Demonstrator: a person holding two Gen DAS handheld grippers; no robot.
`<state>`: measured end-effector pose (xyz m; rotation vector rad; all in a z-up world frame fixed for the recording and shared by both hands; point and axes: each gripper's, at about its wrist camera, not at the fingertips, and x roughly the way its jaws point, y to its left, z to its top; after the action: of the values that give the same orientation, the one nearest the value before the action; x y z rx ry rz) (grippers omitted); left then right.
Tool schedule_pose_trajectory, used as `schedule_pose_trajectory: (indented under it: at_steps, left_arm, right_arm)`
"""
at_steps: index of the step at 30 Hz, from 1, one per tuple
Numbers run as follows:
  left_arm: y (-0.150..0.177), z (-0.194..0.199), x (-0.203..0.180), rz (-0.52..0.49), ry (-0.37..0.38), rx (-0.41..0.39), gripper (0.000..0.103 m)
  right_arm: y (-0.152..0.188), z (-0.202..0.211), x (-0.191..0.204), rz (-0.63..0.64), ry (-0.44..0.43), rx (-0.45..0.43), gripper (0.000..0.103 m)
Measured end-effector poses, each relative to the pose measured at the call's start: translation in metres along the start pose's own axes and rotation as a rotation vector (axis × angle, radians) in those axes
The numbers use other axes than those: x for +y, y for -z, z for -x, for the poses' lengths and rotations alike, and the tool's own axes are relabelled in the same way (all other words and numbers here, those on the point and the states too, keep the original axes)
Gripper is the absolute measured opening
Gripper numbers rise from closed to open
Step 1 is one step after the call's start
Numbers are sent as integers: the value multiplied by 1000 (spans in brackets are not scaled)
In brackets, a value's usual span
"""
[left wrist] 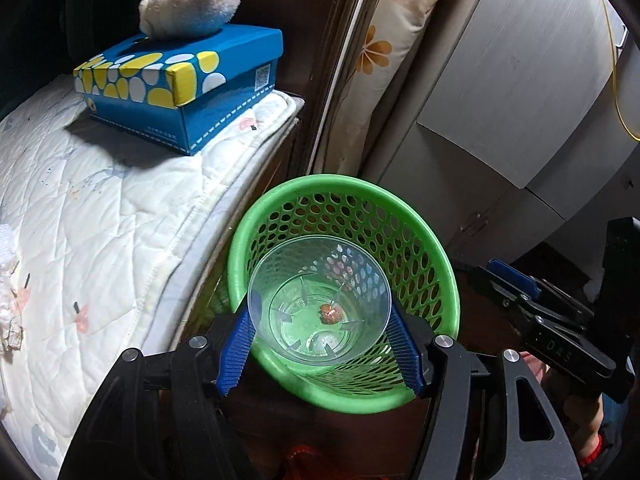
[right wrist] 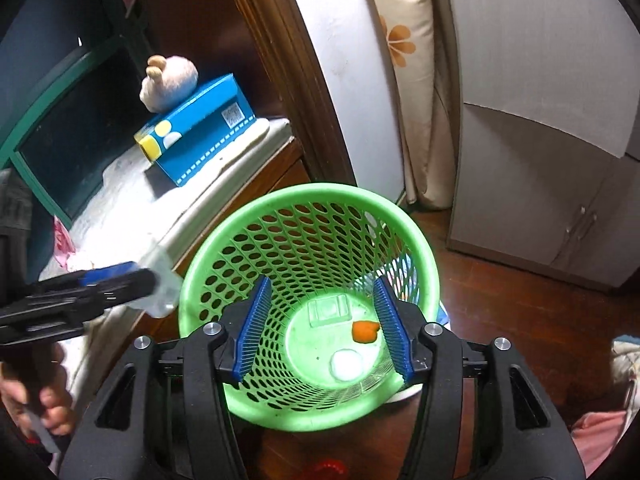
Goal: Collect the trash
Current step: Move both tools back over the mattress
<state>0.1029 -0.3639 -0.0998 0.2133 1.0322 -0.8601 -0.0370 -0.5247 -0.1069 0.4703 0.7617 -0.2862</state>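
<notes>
My left gripper [left wrist: 320, 322] is shut on a clear plastic cup [left wrist: 320, 300], its blue pads [left wrist: 240, 344] pressing both sides, and holds it over the green mesh basket [left wrist: 420, 240]. In the right wrist view that cup [right wrist: 162, 286] shows at the basket's left rim, in the left gripper [right wrist: 132, 280]. My right gripper [right wrist: 324, 330] hangs open above the green basket [right wrist: 248, 240] with nothing between its fingers. On the basket floor lie an orange scrap [right wrist: 365, 331], a white ball [right wrist: 346, 365] and a clear lid [right wrist: 329, 309].
A quilted white bed [left wrist: 100, 208] stands left of the basket, with a blue spotted box [left wrist: 176, 84] and a plush toy [left wrist: 192, 0] on it. A grey cabinet [right wrist: 540, 160] and a floral curtain [right wrist: 408, 60] stand behind. The floor [right wrist: 520, 320] is dark wood.
</notes>
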Motion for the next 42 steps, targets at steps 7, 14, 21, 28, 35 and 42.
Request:
schedule_pose_trajectory:
  at_steps: [7, 14, 21, 28, 35, 42]
  left_arm:
    - [-6, -24, -12, -23, 3, 39, 60]
    - [-5, -37, -13, -10, 16, 65, 74]
    - [1, -22, -8, 0, 17, 42, 74]
    - [13, 16, 18, 32, -23, -14, 74]
    - [30, 66, 59, 109, -69, -85, 74]
    - [50, 117, 107, 189, -171, -167, 74]
  right_arm:
    - [4, 10, -4, -19, -5, -17, 56]
    - [7, 12, -9, -31, -3, -11, 56]
    - [8, 16, -7, -42, -19, -18, 56]
    - [7, 18, 16, 2, -61, -12, 57]
    - [3, 13, 60, 83, -113, 0, 60]
    - [0, 2, 112, 178, -172, 25, 61]
